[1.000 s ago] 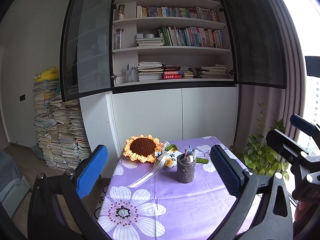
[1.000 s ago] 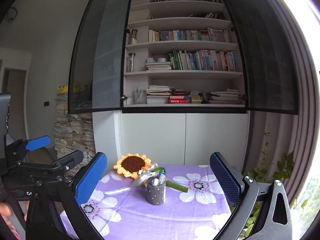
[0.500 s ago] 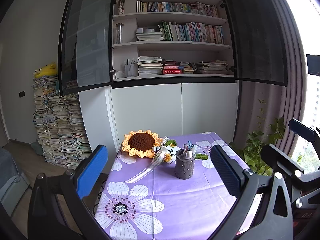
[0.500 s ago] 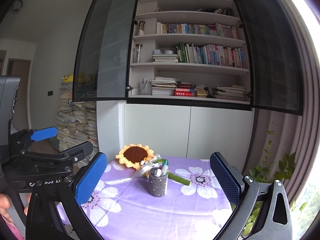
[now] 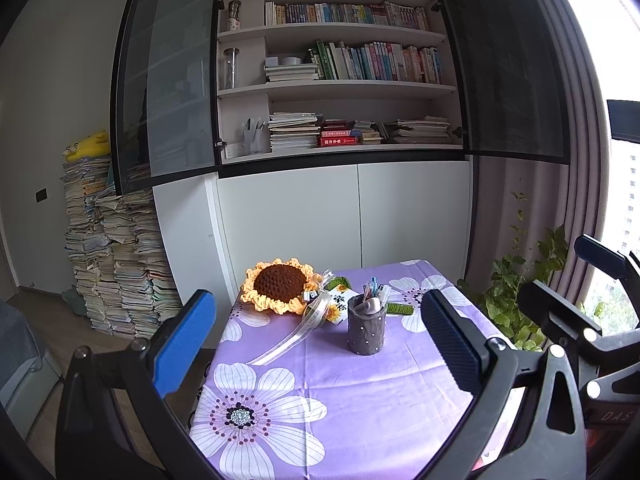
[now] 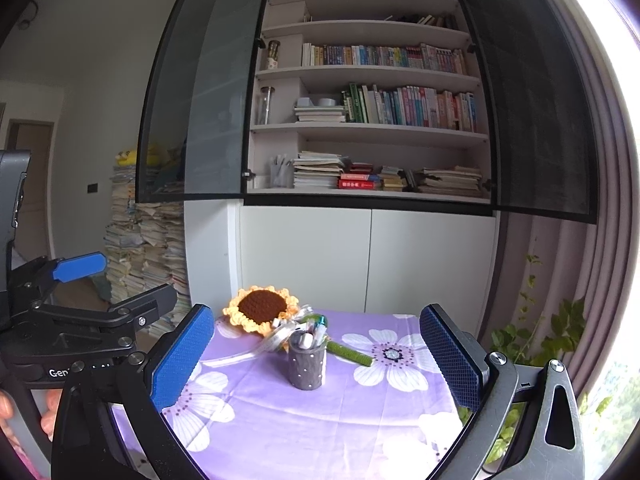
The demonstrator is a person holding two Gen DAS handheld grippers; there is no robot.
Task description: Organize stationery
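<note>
A grey studded pen holder [image 5: 366, 330] [image 6: 307, 364] full of pens stands on the purple flowered tablecloth [image 5: 360, 400] [image 6: 320, 420]. A crocheted sunflower [image 5: 280, 290] [image 6: 262, 314] with a ribbon lies behind it. My left gripper [image 5: 318, 344] is open with nothing between its fingers, held over the near half of the table. My right gripper [image 6: 316, 364] is open too and holds nothing; the pen holder shows between its fingers, farther off. A clear cup of pens [image 5: 254, 140] [image 6: 280, 174] sits on the lowest open shelf.
An open bookcase [image 5: 340, 80] with two dark glass doors swung out stands behind the table. Stacks of paper [image 5: 116, 260] rise at the left. A leafy plant [image 5: 528, 280] and curtains are at the right. A hand [image 6: 24, 412] shows at the lower left of the right wrist view.
Both views have drifted upward and slightly closer to the table: the bookcase sits lower in frame and the pen holder looks nearer. Both grippers stay open.
</note>
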